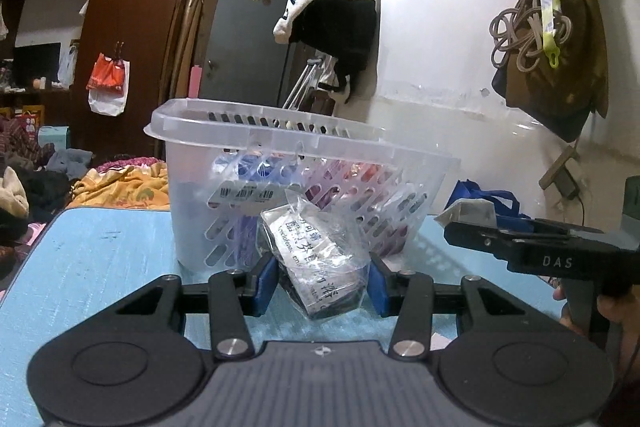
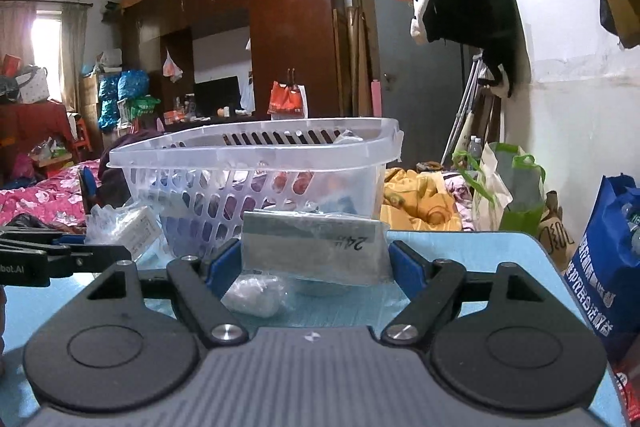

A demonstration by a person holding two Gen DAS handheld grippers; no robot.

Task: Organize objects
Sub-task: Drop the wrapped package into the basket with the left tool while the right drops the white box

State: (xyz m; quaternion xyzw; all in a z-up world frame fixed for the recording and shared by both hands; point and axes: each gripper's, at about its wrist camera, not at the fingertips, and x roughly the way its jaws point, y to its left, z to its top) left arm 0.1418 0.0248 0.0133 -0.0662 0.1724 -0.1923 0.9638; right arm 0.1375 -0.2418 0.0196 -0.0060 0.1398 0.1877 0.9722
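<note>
The clear slotted basket (image 1: 304,183) on the blue tabletop (image 1: 100,267) already holds several coloured things, blurred behind its walls, so part of the sorting looks done, while at least two packets are not yet inside. The left hand-held gripper (image 1: 322,285) has its blue pads pressed on a crinkled plastic-wrapped packet with printed text (image 1: 316,259), held just in front of the basket's near wall at about 12 o'clock from the camera. The right hand-held gripper (image 2: 316,263) is clamped across a flat grey bagged packet marked with handwriting (image 2: 316,247), also at 12 o'clock and just short of the basket (image 2: 256,155). Below it, at 7 o'clock from that packet, a small whitish wrapped lump (image 2: 256,295) lies on the tabletop; whether it belongs to the grey packet's bag cannot be told. Both held packets sit below the basket's rim, so that wall likely stands in the way until they are lifted over. A blue printed bag (image 2: 608,267) stands at 3 o'clock, off the tabletop's edge.
</note>
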